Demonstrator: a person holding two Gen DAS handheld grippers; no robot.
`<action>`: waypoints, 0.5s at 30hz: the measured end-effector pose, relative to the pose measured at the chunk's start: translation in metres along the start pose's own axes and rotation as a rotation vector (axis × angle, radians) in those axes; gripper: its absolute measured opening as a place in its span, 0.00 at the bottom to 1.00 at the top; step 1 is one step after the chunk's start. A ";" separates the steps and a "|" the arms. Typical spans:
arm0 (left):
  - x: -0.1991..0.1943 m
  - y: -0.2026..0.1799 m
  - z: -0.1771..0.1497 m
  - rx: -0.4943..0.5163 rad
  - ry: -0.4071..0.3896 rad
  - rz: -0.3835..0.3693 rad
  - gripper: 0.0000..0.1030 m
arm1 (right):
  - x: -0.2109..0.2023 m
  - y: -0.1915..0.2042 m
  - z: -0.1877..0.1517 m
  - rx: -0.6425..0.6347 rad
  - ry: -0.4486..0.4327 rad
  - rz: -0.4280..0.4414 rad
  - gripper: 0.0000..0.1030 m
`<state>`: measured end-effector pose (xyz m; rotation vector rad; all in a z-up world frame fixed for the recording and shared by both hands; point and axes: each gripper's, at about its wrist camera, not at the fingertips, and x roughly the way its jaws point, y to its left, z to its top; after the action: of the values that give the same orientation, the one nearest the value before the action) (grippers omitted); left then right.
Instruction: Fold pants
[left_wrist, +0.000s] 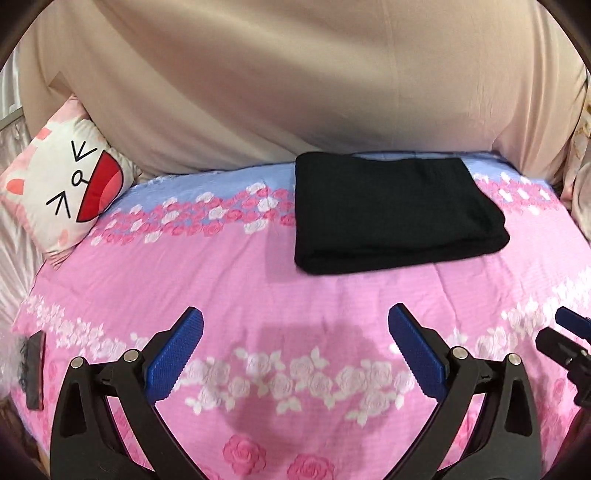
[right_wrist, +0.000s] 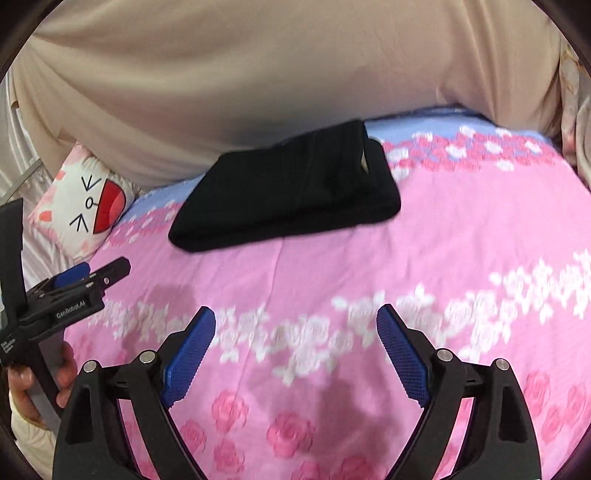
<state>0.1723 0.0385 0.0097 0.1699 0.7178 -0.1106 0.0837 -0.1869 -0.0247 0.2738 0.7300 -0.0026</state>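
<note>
A home bedroom, by the look of it: a bed under a pink rose-print bedspread (left_wrist: 258, 280), a cartoon-face cushion (left_wrist: 70, 184), probably a padded beige headboard (left_wrist: 295, 81) behind.

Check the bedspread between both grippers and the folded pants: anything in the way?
Nothing visible. Only bare bedspread lies between the open left gripper, the open right gripper and the pants. The pillow sits off left.

Beyond the fingertips lies a bed with a pink rose-patterned cover (left_wrist: 332, 295). Behind it hangs a beige cloth (left_wrist: 295, 92). Far left of the fingers leans a cat-face pillow (left_wrist: 66, 184).
</note>
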 end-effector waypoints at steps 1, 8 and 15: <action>-0.001 -0.001 -0.003 0.002 0.010 0.005 0.95 | 0.001 0.001 -0.004 0.002 0.017 0.000 0.84; 0.002 0.000 -0.017 -0.007 0.057 0.007 0.95 | 0.012 0.001 -0.019 0.027 0.089 0.013 0.84; 0.013 0.000 -0.022 -0.016 0.098 -0.001 0.95 | 0.026 -0.005 -0.029 0.060 0.143 0.021 0.84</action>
<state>0.1681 0.0425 -0.0148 0.1605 0.8164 -0.0976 0.0834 -0.1820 -0.0635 0.3415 0.8706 0.0151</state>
